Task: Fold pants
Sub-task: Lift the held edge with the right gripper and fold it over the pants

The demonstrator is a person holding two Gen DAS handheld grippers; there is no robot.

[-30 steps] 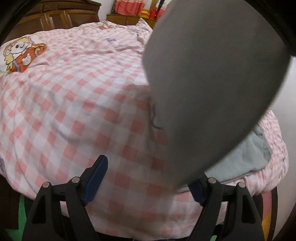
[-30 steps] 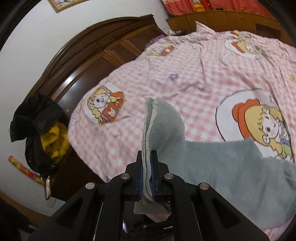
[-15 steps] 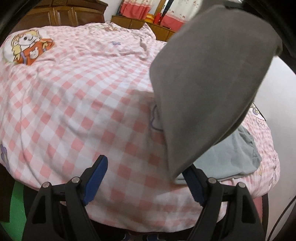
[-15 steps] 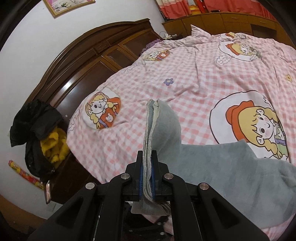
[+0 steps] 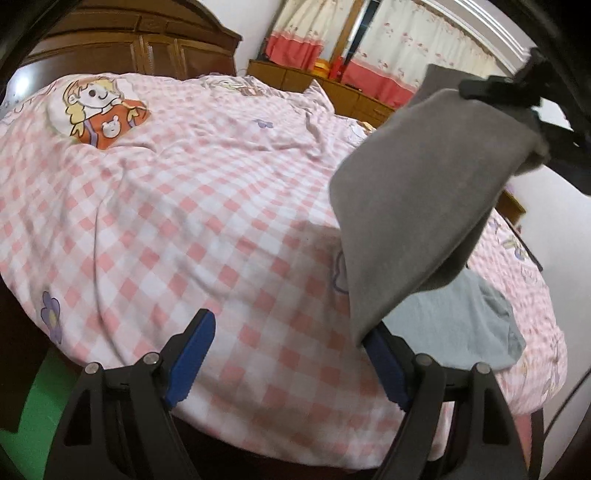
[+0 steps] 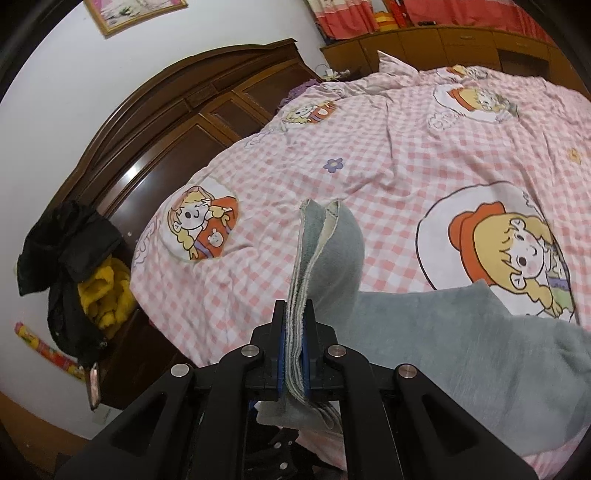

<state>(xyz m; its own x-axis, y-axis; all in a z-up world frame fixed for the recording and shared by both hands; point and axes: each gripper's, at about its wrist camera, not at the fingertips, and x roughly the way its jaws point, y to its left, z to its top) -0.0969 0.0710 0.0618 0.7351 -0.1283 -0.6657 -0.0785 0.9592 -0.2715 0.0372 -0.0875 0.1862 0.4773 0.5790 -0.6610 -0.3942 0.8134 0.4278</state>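
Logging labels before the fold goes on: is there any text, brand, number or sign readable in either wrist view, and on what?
No readable text in either view.
Pants: no tag or brand visible.
Bedcover: cartoon prints only, no words legible.
Framed picture on the wall: too small to read.
Colourful wrapper by the headboard: print blurred, unreadable.

The right tool [image 5: 517, 99] now carries the pants [image 5: 413, 206] higher above the bed [image 5: 184, 229]. More quilt shows beneath the hanging cloth.
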